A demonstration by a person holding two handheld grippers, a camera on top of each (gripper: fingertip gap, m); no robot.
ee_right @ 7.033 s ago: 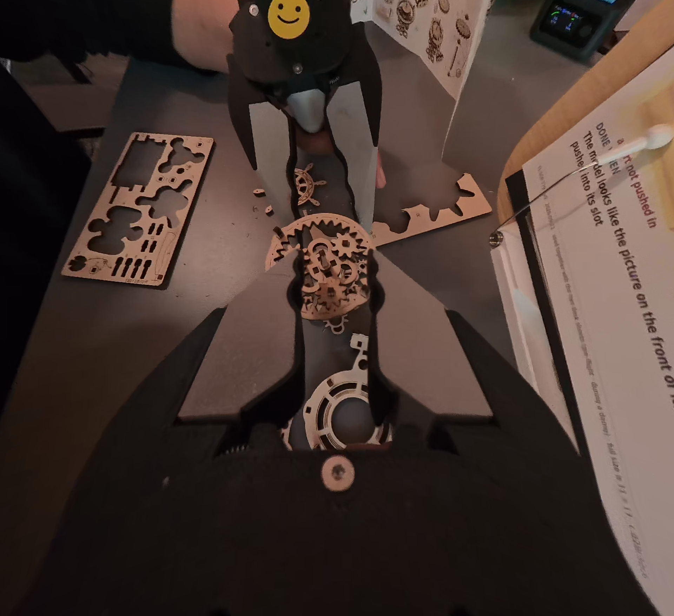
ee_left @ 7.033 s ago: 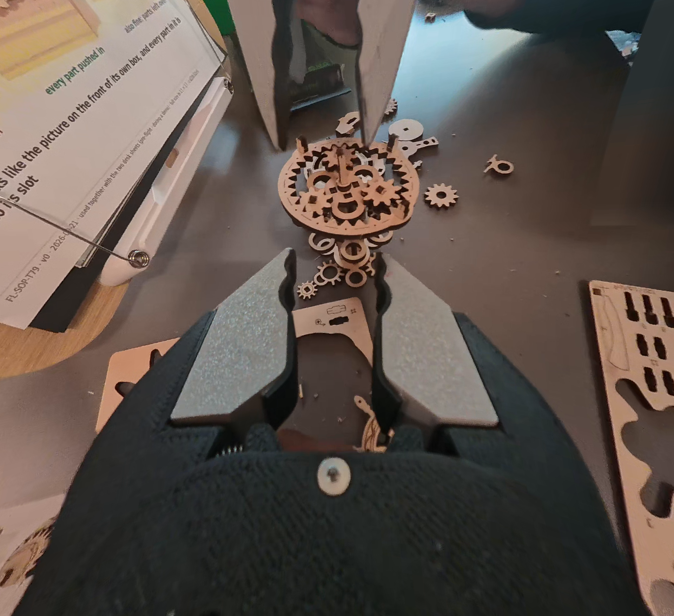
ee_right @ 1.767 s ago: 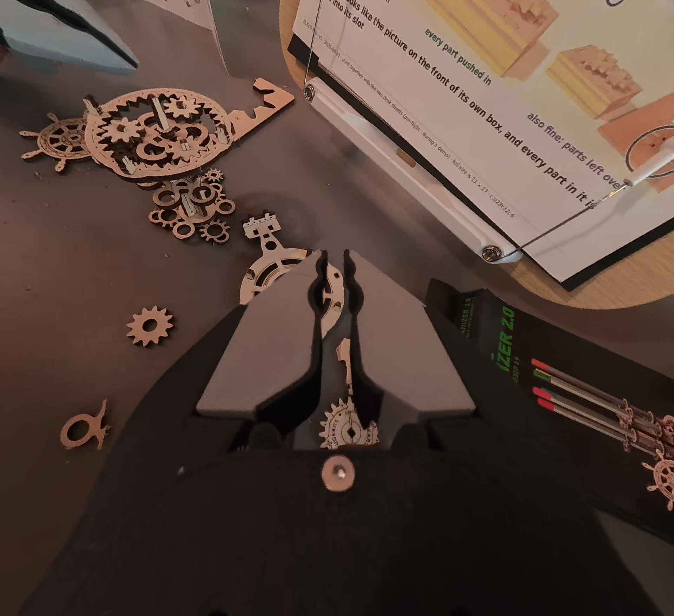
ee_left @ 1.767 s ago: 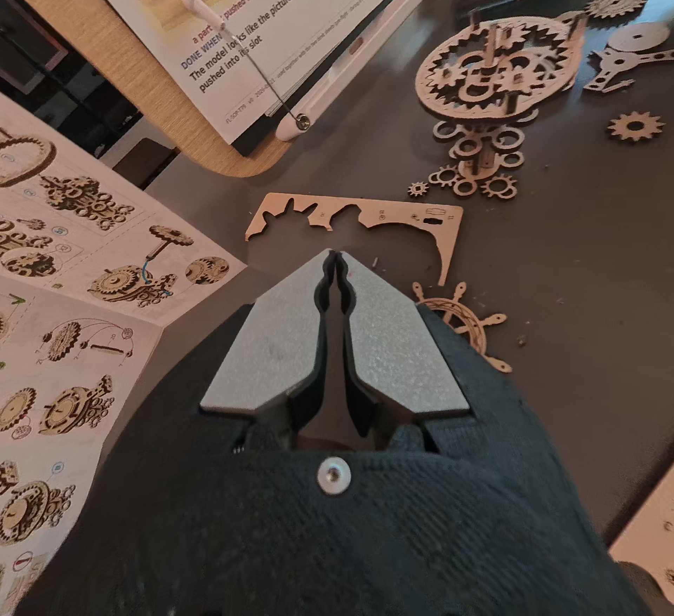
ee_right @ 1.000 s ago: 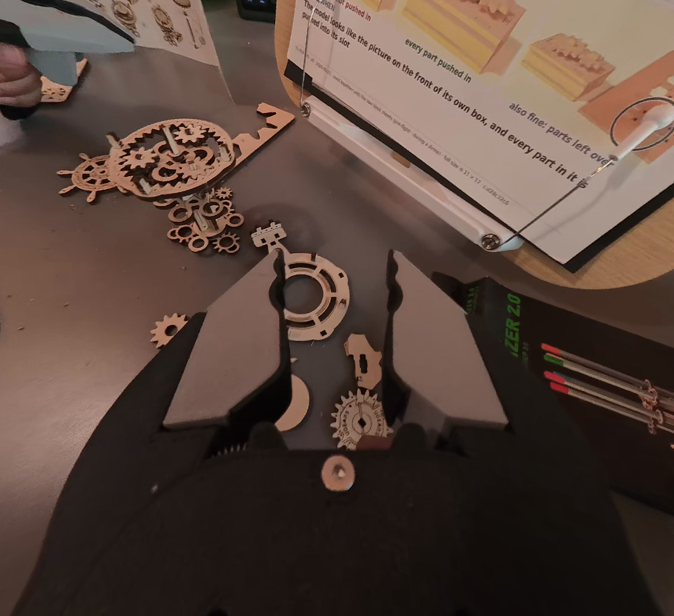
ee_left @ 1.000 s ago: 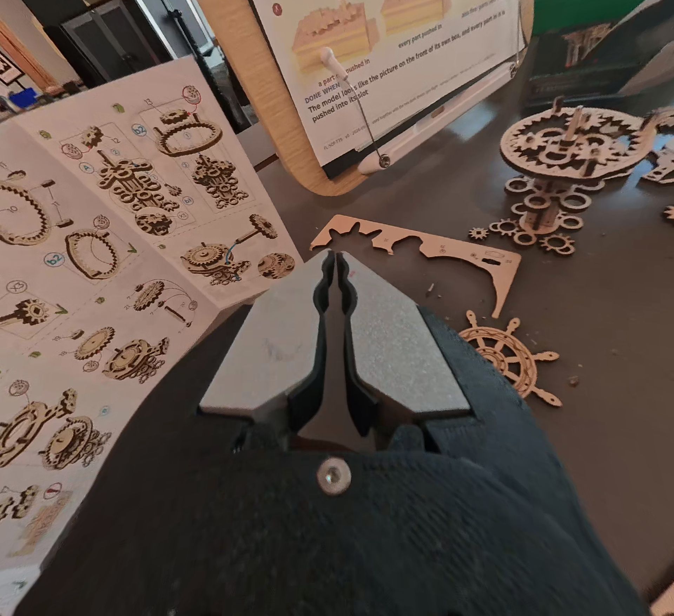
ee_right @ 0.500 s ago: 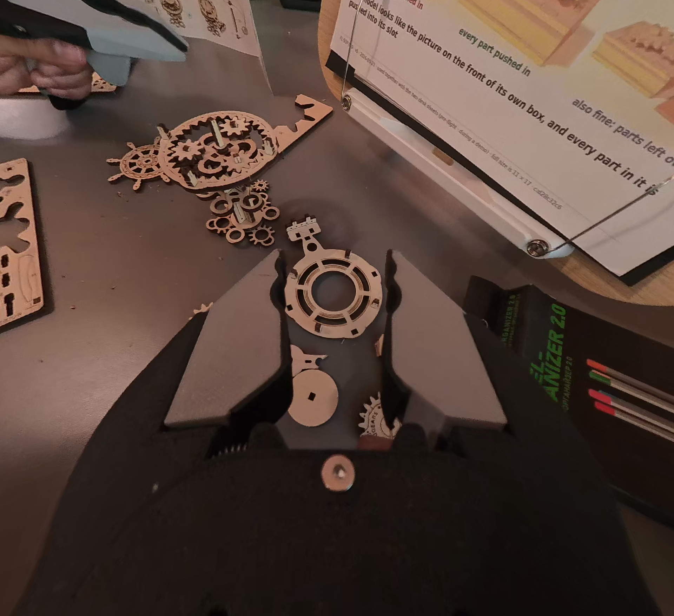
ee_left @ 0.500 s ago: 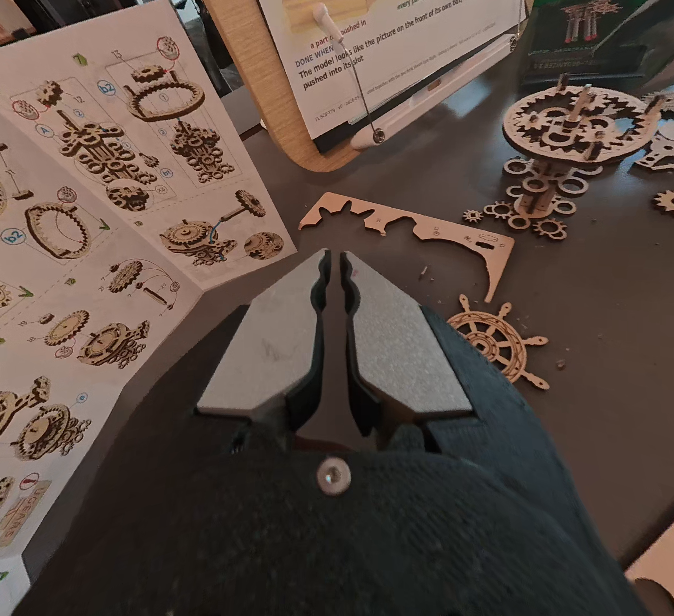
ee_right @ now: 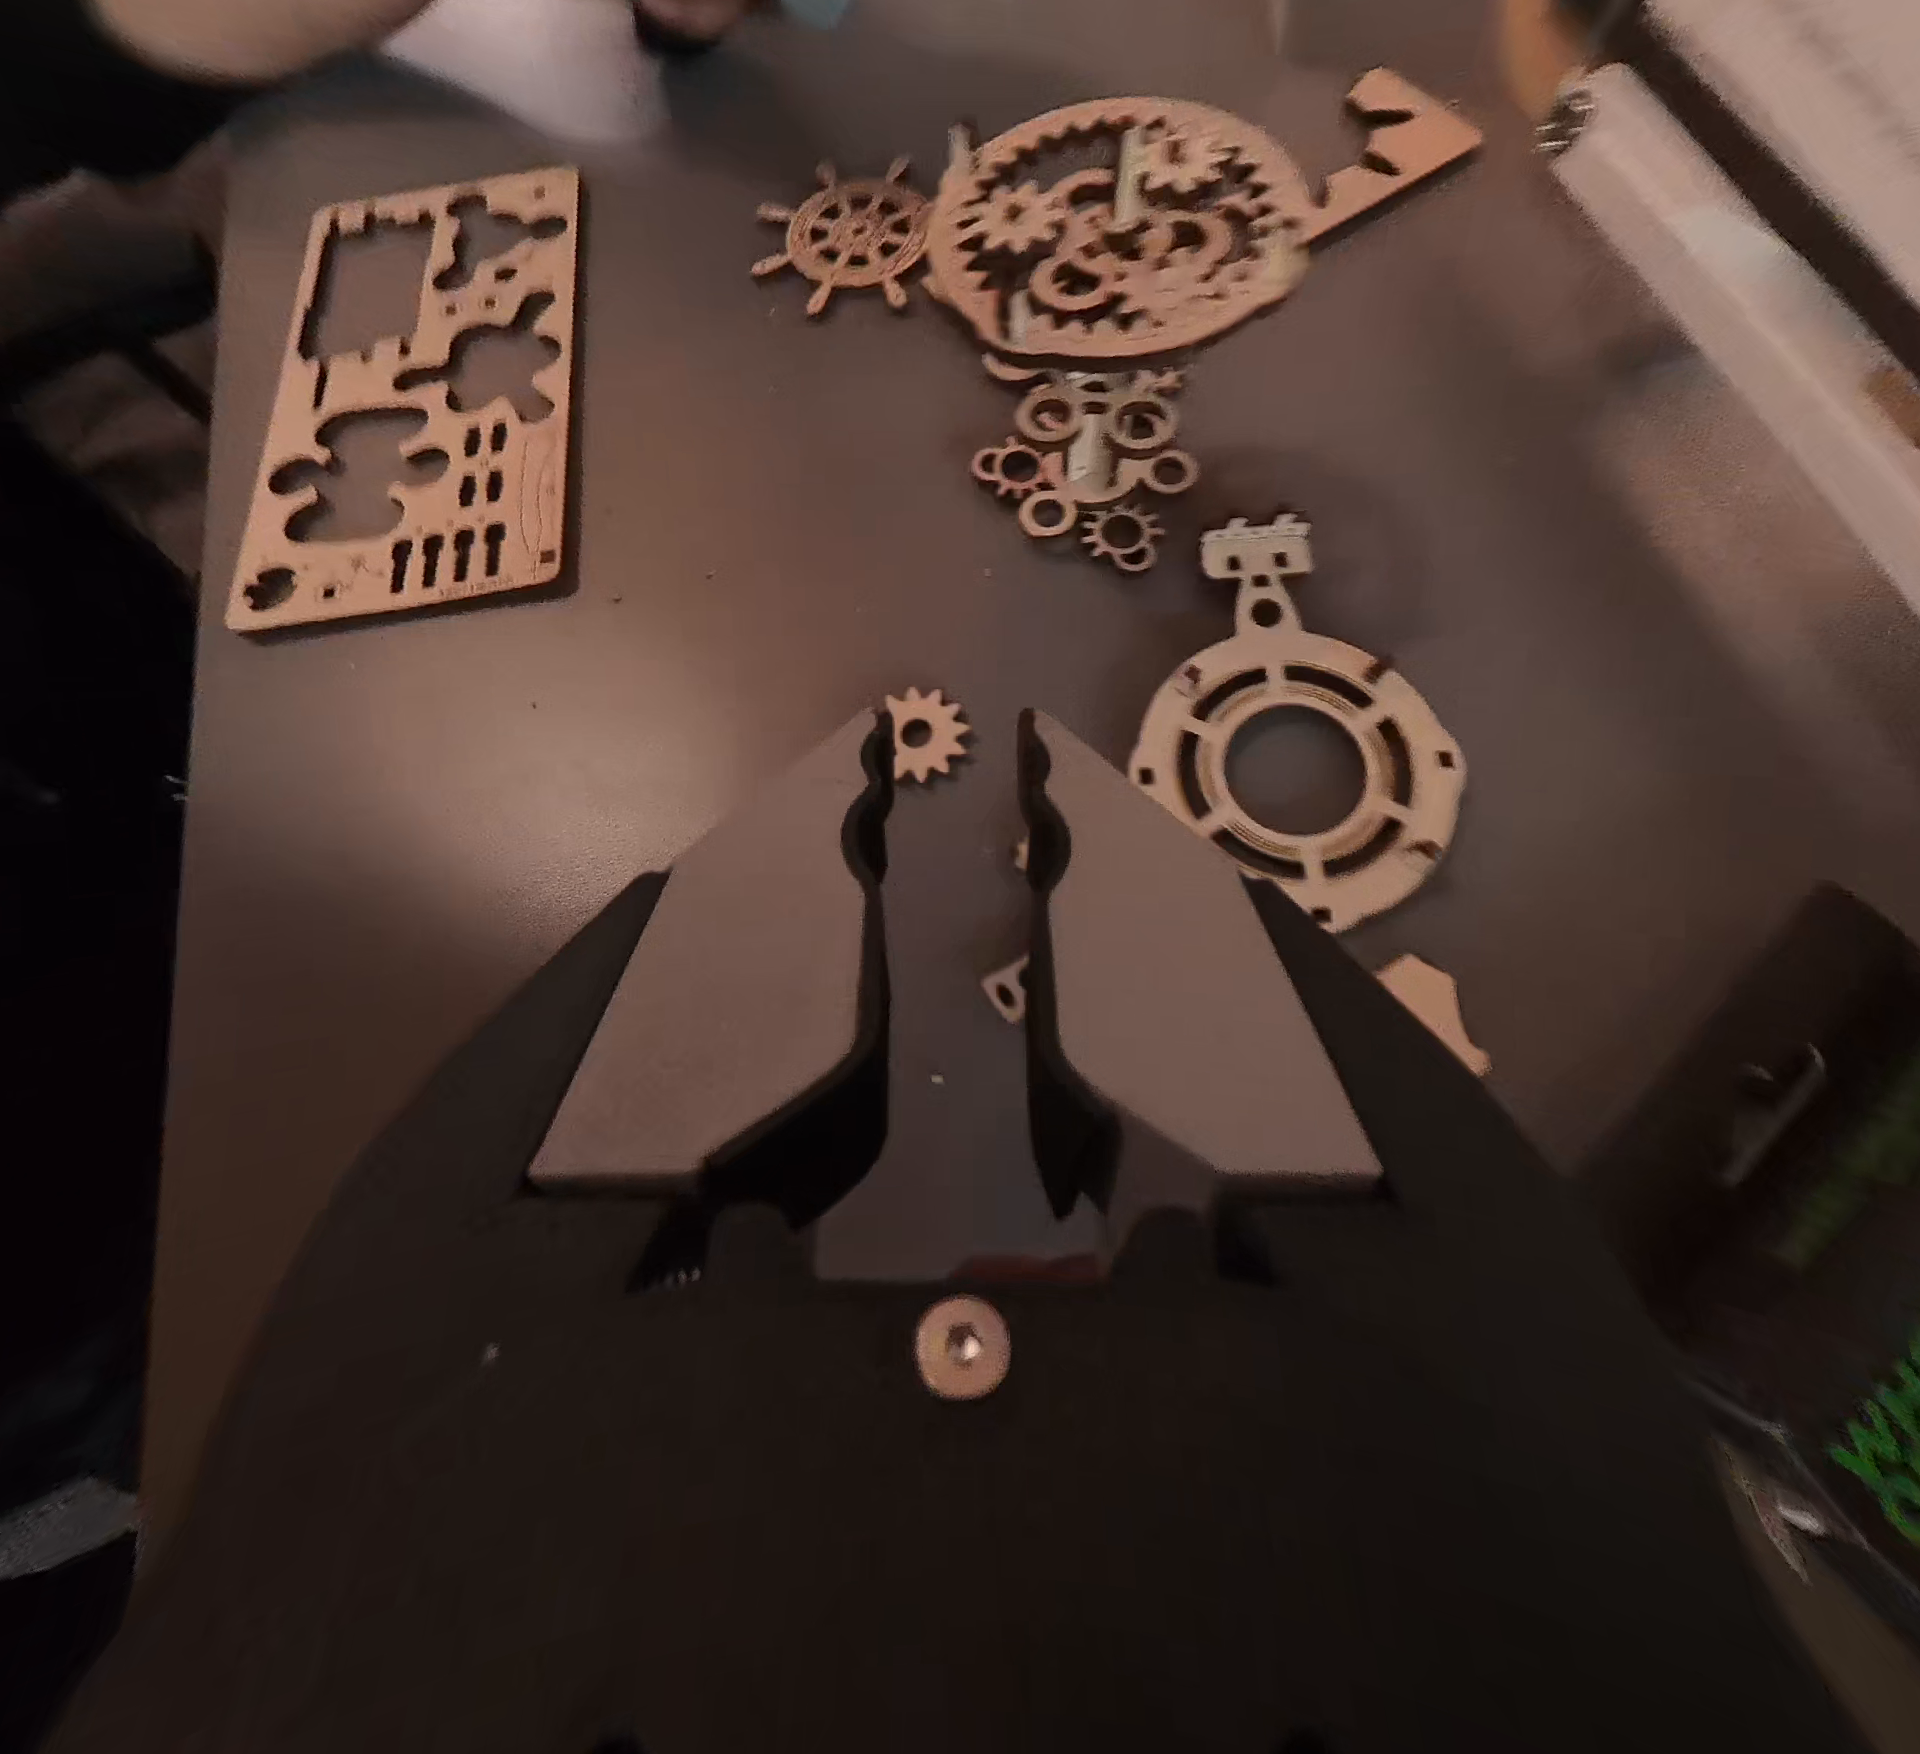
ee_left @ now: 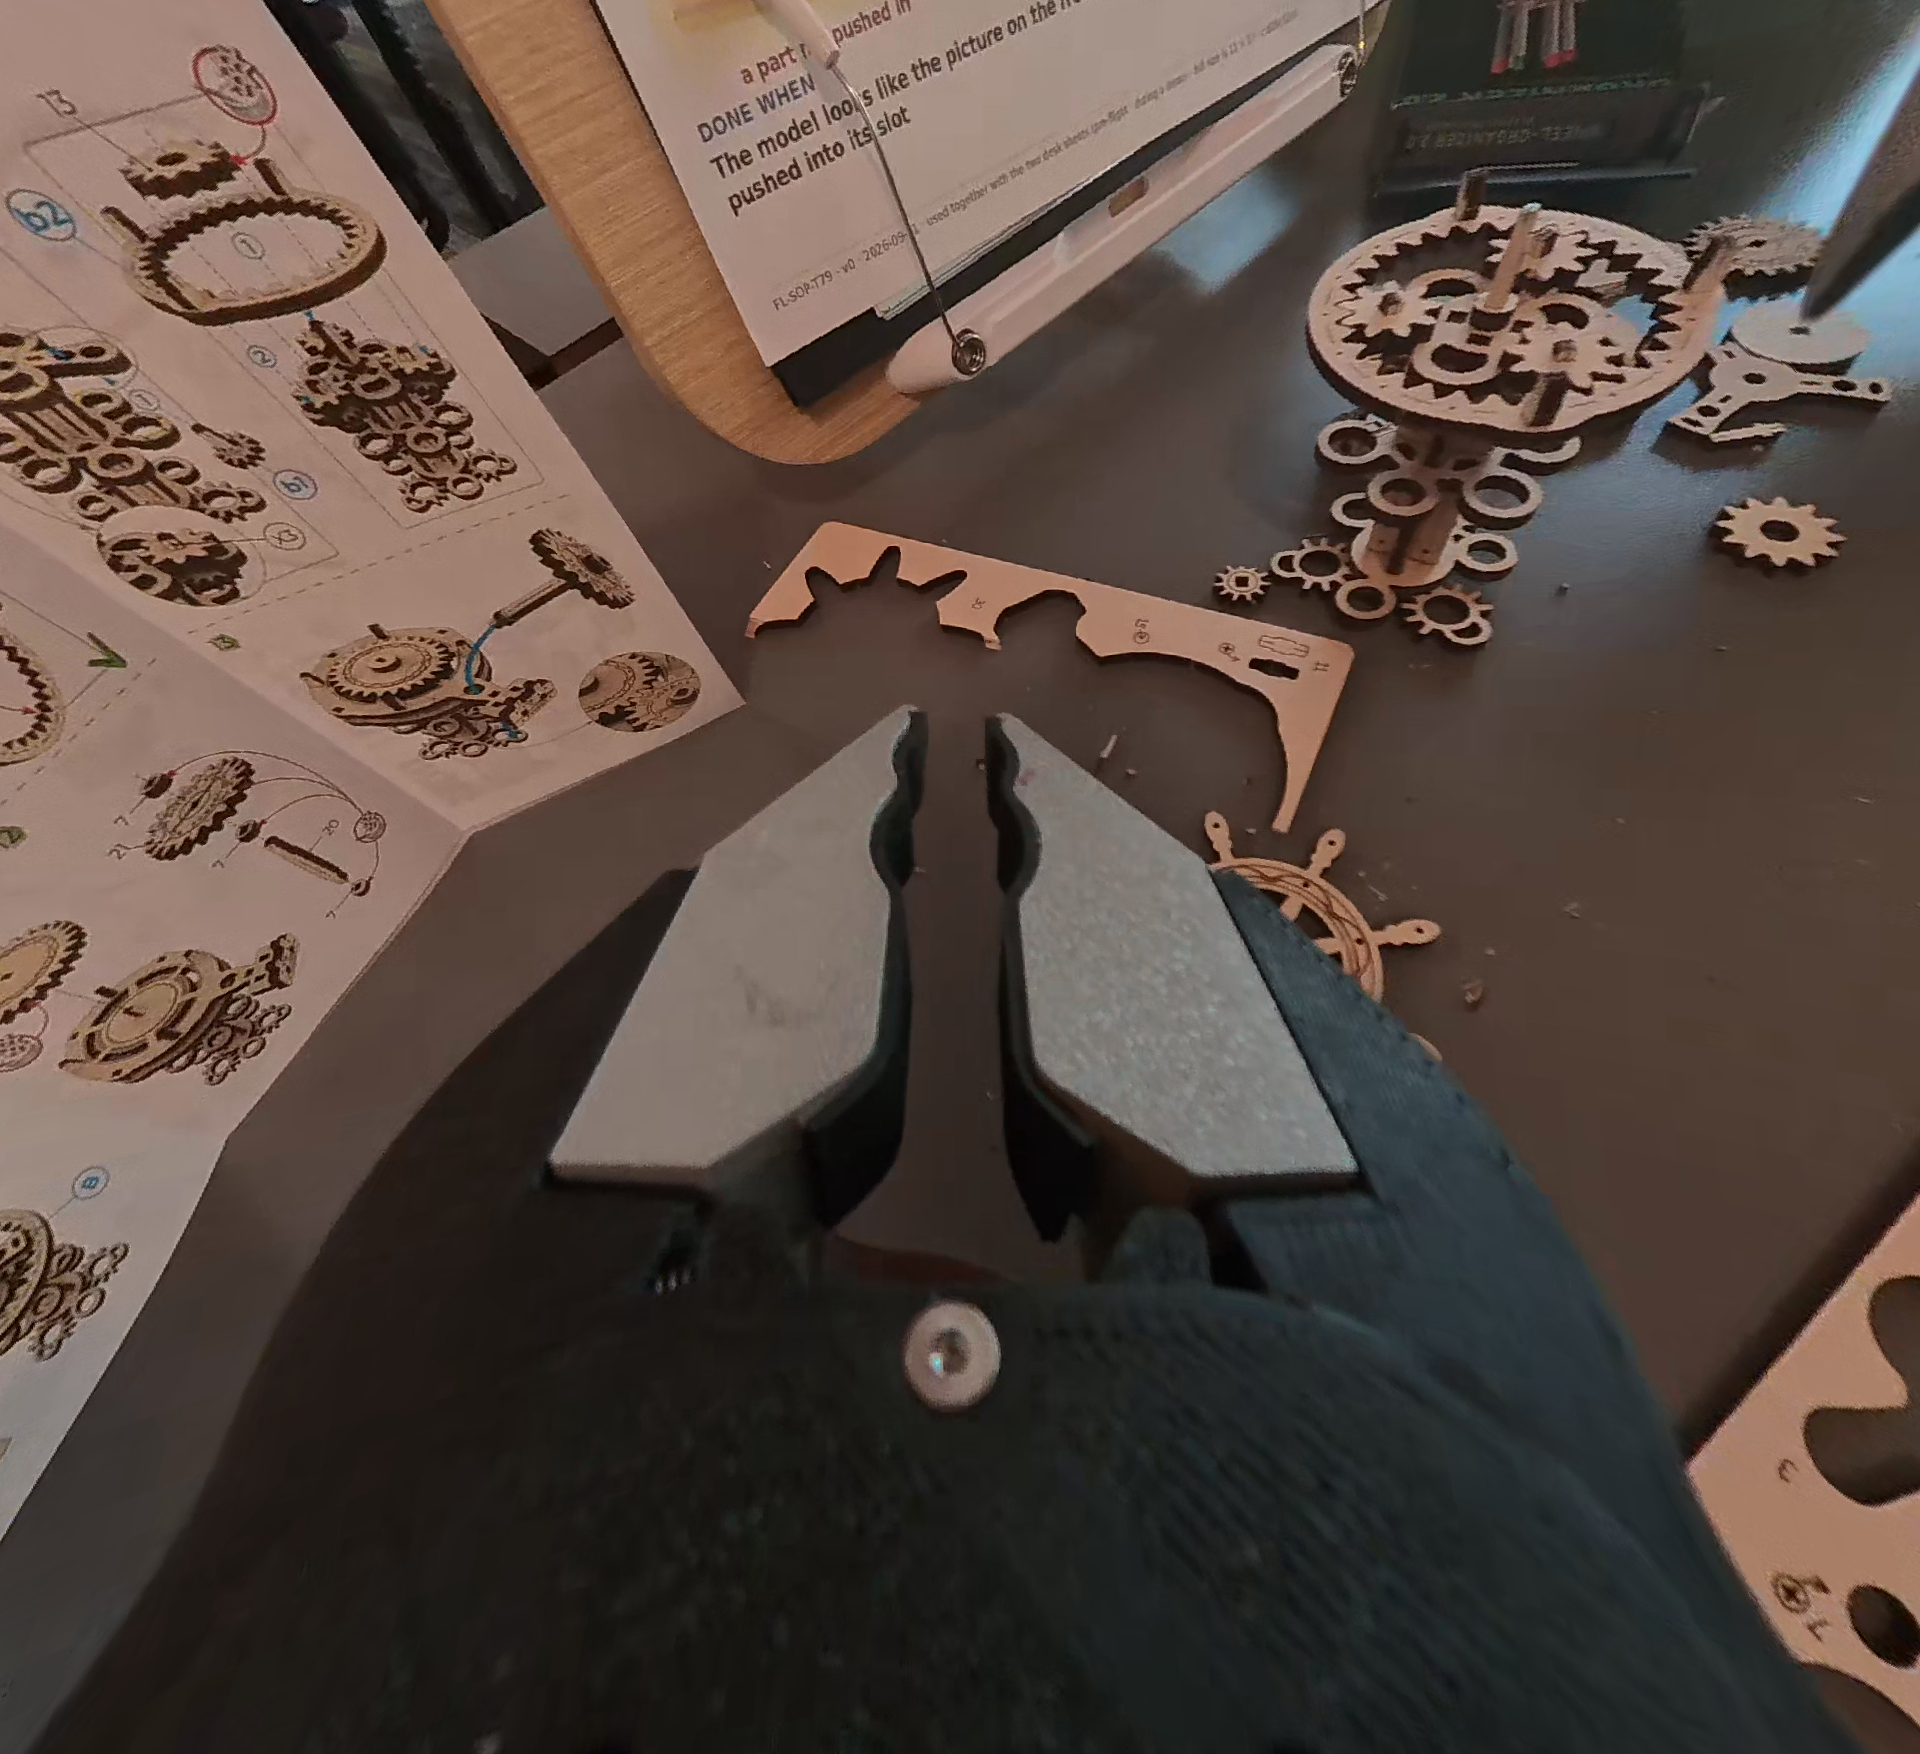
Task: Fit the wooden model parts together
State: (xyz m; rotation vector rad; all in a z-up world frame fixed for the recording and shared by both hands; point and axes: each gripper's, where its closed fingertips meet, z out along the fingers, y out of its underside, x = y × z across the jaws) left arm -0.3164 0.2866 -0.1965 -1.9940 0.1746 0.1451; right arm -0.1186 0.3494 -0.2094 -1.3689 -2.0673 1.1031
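The wooden gear assembly stands on the dark table, far right in the left wrist view and top centre in the right wrist view. A ship-wheel part lies just right of my left gripper, which is slightly open and empty. My right gripper is open and empty, with a small loose gear lying between its fingertips. A ring-shaped plate with a stem lies to its right. The right wrist view is blurred by motion.
A fold-out instruction sheet stands at the left. A wooden board holding a printed page and a black box stand behind. An off-cut strip lies ahead of the left gripper. A punched-out sheet lies at the left. Tip to tip, the grippers are about 20 cm apart.
My left gripper's jaws have parted a little. My right gripper has swung left from the ring plate to the small gear, and its jaws have narrowed slightly.
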